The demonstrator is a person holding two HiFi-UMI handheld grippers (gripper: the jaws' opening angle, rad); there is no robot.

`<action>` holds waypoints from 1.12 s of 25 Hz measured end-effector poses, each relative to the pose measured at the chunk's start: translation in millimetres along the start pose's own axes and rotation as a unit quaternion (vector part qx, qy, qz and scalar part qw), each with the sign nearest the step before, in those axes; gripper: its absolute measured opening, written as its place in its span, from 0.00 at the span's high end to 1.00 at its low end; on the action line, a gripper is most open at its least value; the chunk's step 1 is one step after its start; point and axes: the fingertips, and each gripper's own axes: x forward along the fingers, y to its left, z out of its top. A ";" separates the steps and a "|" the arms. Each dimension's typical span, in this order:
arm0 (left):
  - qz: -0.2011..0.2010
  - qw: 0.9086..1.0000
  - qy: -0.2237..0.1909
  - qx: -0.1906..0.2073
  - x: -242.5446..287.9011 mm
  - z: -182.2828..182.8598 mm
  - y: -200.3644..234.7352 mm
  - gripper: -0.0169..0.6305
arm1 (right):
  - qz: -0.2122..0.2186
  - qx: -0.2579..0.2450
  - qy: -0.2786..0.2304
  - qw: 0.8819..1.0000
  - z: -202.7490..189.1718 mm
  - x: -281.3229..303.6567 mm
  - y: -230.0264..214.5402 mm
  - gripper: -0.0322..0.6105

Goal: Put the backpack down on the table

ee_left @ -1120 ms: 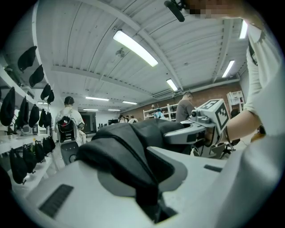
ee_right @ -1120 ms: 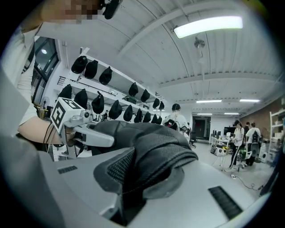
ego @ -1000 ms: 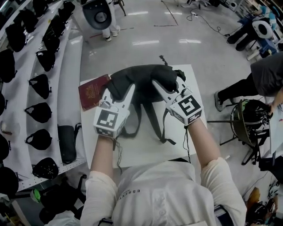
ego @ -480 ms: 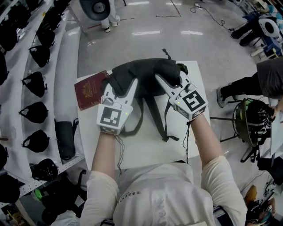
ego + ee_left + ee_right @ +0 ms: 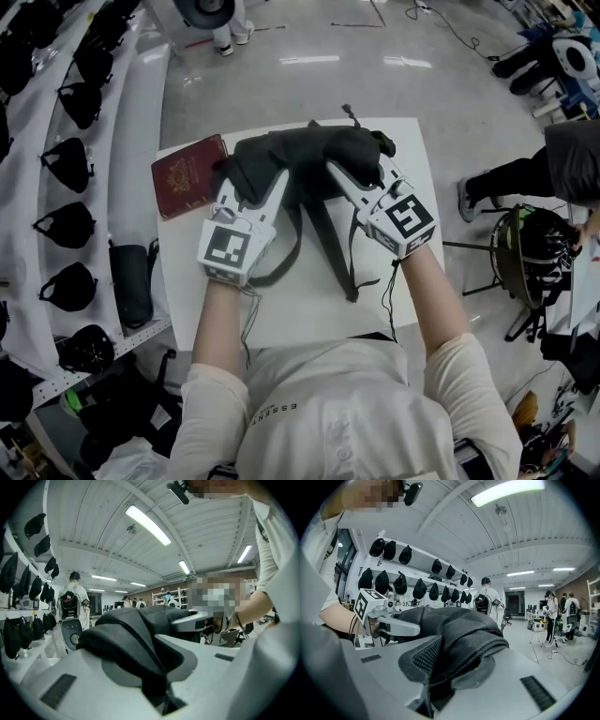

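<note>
A black backpack (image 5: 309,159) hangs over the far half of the white table (image 5: 300,300), its straps (image 5: 330,246) trailing toward me on the tabletop. My left gripper (image 5: 272,183) is shut on the bag's left side; black fabric (image 5: 126,644) is pinched between its jaws in the left gripper view. My right gripper (image 5: 339,176) is shut on the right side, with padded mesh fabric (image 5: 459,651) squeezed between its jaws. Each gripper shows in the other's view, the right gripper (image 5: 194,620) and the left gripper (image 5: 389,620), both level with the bag's top.
A dark red booklet (image 5: 187,175) lies on the table's far left corner. Shelves with black caps (image 5: 66,225) run along the left. A person (image 5: 553,164) and a stand with a helmet (image 5: 539,248) are to the right of the table.
Both grippers have come down with the backpack, still holding it. The straps now lie further along the tabletop toward me.
</note>
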 end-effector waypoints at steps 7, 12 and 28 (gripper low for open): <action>-0.002 0.999 0.007 -0.039 -13.7 -19.0 -22.3 0.86 | 0.001 0.034 0.009 0.999 -21.1 -17.5 16.4 0.82; 0.014 0.998 -0.003 -0.060 -28.9 -33.4 -36.4 0.86 | 0.000 0.056 0.004 0.998 -33.0 -32.1 31.7 0.82; 0.016 0.995 0.005 -0.096 -84.7 -72.1 -109.1 0.86 | 0.020 0.100 0.013 0.995 -75.5 -90.3 95.9 0.80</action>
